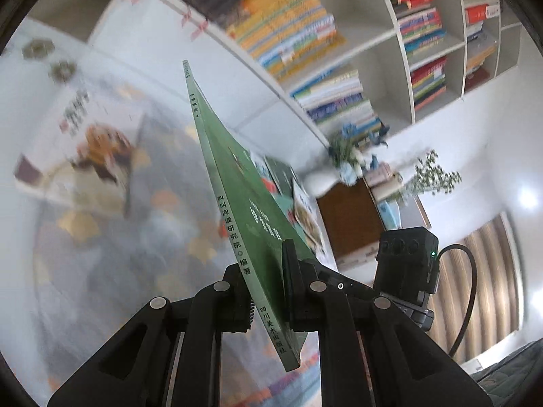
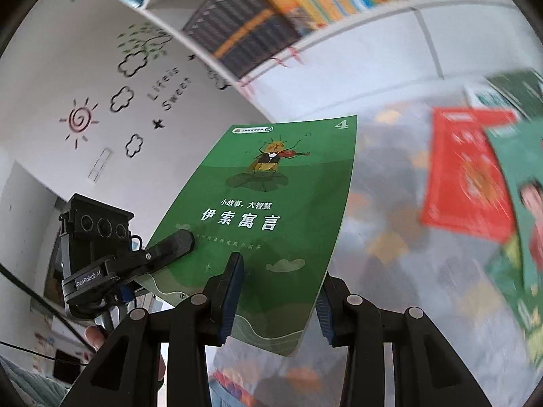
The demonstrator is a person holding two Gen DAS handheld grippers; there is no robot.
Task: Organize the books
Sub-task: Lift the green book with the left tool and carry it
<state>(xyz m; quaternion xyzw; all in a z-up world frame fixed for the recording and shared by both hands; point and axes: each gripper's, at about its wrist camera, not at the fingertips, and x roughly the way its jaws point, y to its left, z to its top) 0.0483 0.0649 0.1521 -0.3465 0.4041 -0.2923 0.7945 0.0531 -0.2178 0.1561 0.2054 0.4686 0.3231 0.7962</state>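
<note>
Clamped tight in the left tool [image 1: 264,261], close to the spine at the near end: a thin green book [image 1: 237,183], raised clear of the tabletop [image 1: 112,254] and tilted on edge, spine running away toward the far bookshelf [image 1: 400,44]. Printed on the cover, seen from the right wrist: a cricket playing a violin, white Chinese title, a "4" in the far right corner.

Straddling the near edge of the same green book [image 2: 271,183]: the right tool [image 2: 278,271], jaws standing partway apart, left one in front of the cover, right one tucked behind the right edge. No squeeze visible there.

Gripping the book's near left corner in that view, the left tool [image 2: 176,240].

Lying flat on the patterned tabletop [image 2: 390,210] to the right, blurred: a red book [image 2: 468,176], partly overlapped by another green-covered book [image 2: 509,237].

On the white wall at far left: sun and cloud stickers [image 2: 79,118].
</note>
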